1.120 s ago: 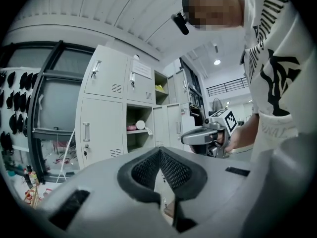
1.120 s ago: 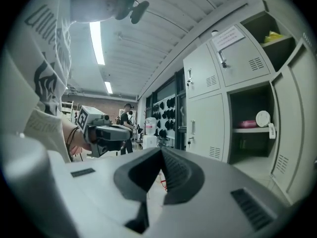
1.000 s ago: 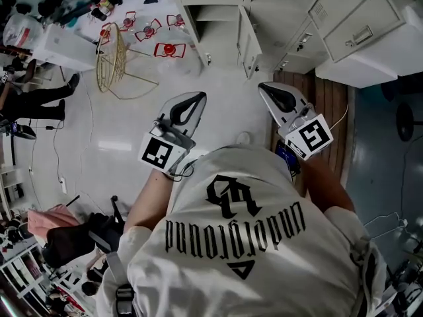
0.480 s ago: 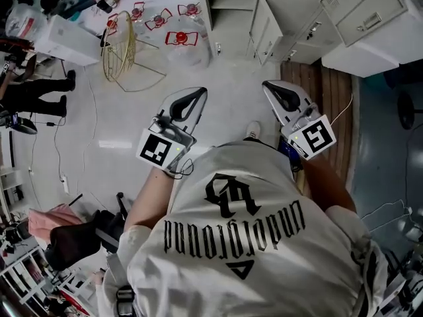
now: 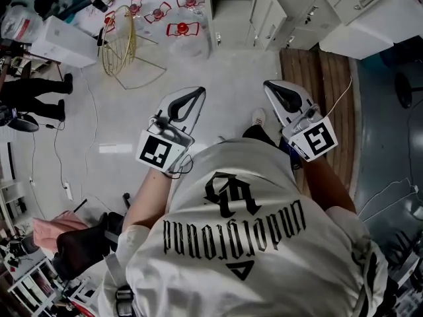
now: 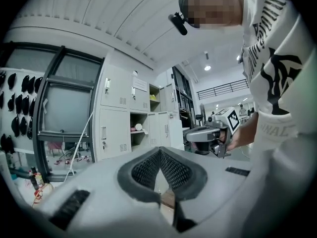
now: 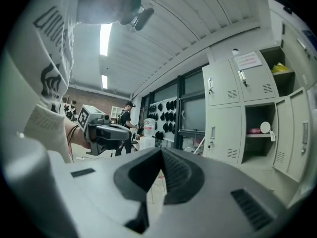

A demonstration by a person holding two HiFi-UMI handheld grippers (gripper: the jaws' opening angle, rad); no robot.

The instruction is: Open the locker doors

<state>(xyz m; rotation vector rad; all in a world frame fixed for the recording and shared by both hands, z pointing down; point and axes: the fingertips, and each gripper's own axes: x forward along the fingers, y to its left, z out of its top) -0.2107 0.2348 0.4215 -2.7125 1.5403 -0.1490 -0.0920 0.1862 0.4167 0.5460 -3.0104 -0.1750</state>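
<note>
The grey left gripper [image 5: 196,93] and the grey right gripper [image 5: 270,85] are both closed tight and hold nothing. The pale grey metal lockers [image 5: 344,5] stand ahead across the pale floor [image 5: 225,78], well apart from both. The right gripper looks nearer. Some doors [image 5: 263,13] already hang open.

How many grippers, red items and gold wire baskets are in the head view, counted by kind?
Grippers: 2 (left gripper, right gripper)
Red items on the floor: 4
Gold wire basket: 1
Total: 7
</note>
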